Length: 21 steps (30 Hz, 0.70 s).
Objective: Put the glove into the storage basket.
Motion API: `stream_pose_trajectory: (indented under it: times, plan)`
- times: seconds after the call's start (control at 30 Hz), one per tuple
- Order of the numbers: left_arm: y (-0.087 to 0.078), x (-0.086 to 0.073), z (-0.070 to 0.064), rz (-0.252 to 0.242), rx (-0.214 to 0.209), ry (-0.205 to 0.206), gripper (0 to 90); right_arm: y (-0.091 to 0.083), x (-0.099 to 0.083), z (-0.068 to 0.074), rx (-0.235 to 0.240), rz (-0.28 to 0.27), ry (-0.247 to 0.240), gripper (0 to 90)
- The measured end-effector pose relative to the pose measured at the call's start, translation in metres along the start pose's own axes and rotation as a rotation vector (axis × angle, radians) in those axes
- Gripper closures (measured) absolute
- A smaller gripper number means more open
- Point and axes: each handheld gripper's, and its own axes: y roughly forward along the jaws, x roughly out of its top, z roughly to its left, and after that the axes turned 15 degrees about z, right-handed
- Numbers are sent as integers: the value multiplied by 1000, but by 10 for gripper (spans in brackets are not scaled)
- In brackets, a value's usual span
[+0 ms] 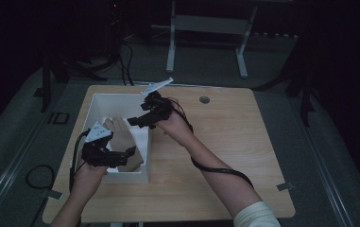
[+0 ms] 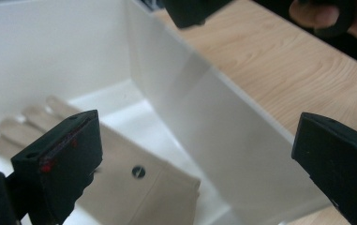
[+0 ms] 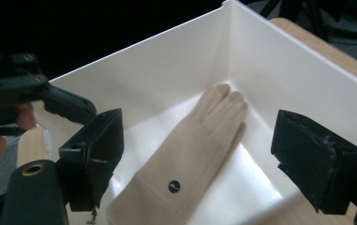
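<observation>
Plainly, the beige glove [image 3: 185,154] lies flat in the white bin [image 3: 279,70], below both tools. Left tool [image 2: 190,164] and right tool [image 3: 199,159] gape wide, holding nothing. Soft, light, floppy cloth; probably best pinched at the cuff.

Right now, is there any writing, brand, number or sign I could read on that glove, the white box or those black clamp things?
None: no readable text stands on anything here.
The beige glove carries a small dark round stud near the cuff, with no lettering that can be made out.
The white box has plain walls.
The left gripper and right gripper show plain black pads; the left one bears red specks, not characters.
</observation>
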Motion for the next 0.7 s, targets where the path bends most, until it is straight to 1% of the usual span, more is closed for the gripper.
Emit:
stream_pose_trajectory:
  times: [0.03, 0.07, 0.1, 0.2, 0.23, 0.27, 0.33, 0.43, 0.5, 0.57, 0.7]
  plan:
    - [-2, 3, -2, -3, 4, 5, 26, -7, -4, -2, -5, -9, 7, 172]
    - [-4, 9, -7, -10, -6, 14, 26, -7, -4, -2, -5, -9, 7, 172]
    - [-4, 12, -9, -9, -10, 19, 26, -13, -9, -5, -9, -19, 6, 172]
    - [-5, 21, -19, -19, -15, 56, 26, -23, -18, -7, -15, -33, 14, 172]
    - [-5, 24, -23, -30, -4, 68, 26, -26, -21, -8, -14, -38, 17, 172]
    - [-6, 26, -27, -43, -3, 78, 26, -30, -24, -9, -21, -42, 16, 172]
    - [-8, 31, -35, -71, -15, 94, 26, -38, -30, -11, -30, -44, 20, 172]
    - [-9, 39, -47, -77, -24, 131, 26, -49, -38, -15, -37, -55, 31, 172]
    - [-8, 42, -54, -74, -39, 150, 26, -56, -44, -18, -47, -64, 45, 172]
    - [-5, 46, -62, -66, -51, 170, 26, -62, -51, -20, -59, -71, 43, 172]
    - [4, 51, -76, -56, -99, 198, 26, -72, -64, -23, -70, -80, 52, 172]
